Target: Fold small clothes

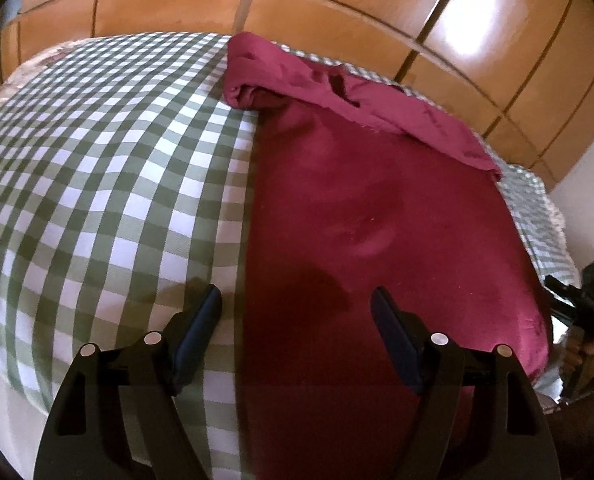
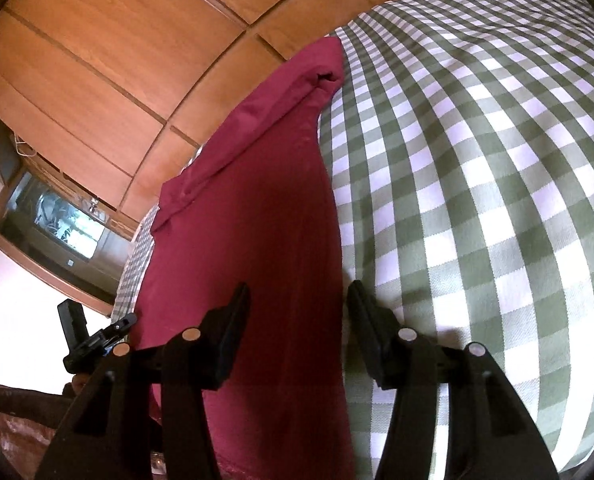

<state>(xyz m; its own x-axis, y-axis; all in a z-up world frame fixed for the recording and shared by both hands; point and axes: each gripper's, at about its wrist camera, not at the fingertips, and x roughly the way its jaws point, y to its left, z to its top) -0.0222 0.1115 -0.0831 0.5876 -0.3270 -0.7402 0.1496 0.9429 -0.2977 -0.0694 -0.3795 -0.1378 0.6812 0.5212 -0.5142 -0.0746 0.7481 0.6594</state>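
A maroon garment (image 1: 377, 200) lies flat on a green-and-white checked bedspread (image 1: 97, 160), its far end folded back in a rumpled band (image 1: 337, 80). My left gripper (image 1: 296, 294) is open low over the near end, one finger over the checks and the other over the maroon cloth, straddling its left edge. In the right wrist view the same garment (image 2: 257, 200) runs away from me. My right gripper (image 2: 299, 289) stands open astride its right edge, and the pads do not press on the cloth. A hand (image 1: 585, 352) holds that gripper at the bed's right side.
Wooden wardrobe doors (image 1: 337, 0) stand behind the bed. A dark screen in a wooden frame (image 2: 53, 224) sits to the left in the right wrist view. The bedspread (image 2: 477, 160) stretches wide beside the garment. The bed's edge drops off near the hand.
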